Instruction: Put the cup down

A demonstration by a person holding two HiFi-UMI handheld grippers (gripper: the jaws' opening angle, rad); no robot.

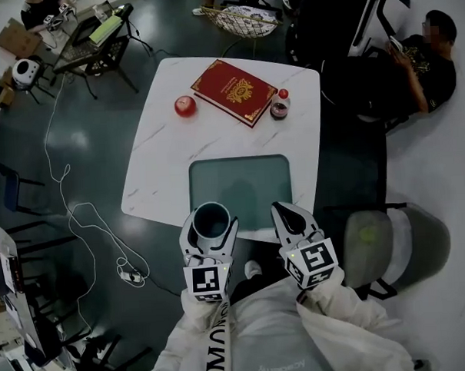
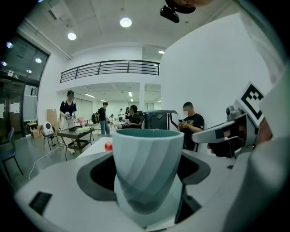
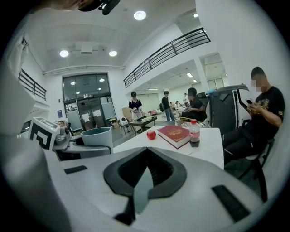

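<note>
The left gripper [image 1: 210, 224] clamps one grey-green cup [image 2: 146, 163], upright, over the near edge of the table [image 1: 154, 161]. Just beside it, the right gripper [image 1: 286, 214] has its jaws pressed together on nothing. Both are held low, pointing forward. Farther off lie one mat [image 1: 240, 184], one red book [image 1: 234, 91], one apple [image 1: 185, 106] and one bottle [image 1: 280, 104]. The book's gold print is unreadable.

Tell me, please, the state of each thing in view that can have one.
left gripper: shut on the cup.
cup: upright, held at the table's near edge.
right gripper: shut, empty.
book: closed, lying flat on the table.
bottle: upright, cap on.
</note>
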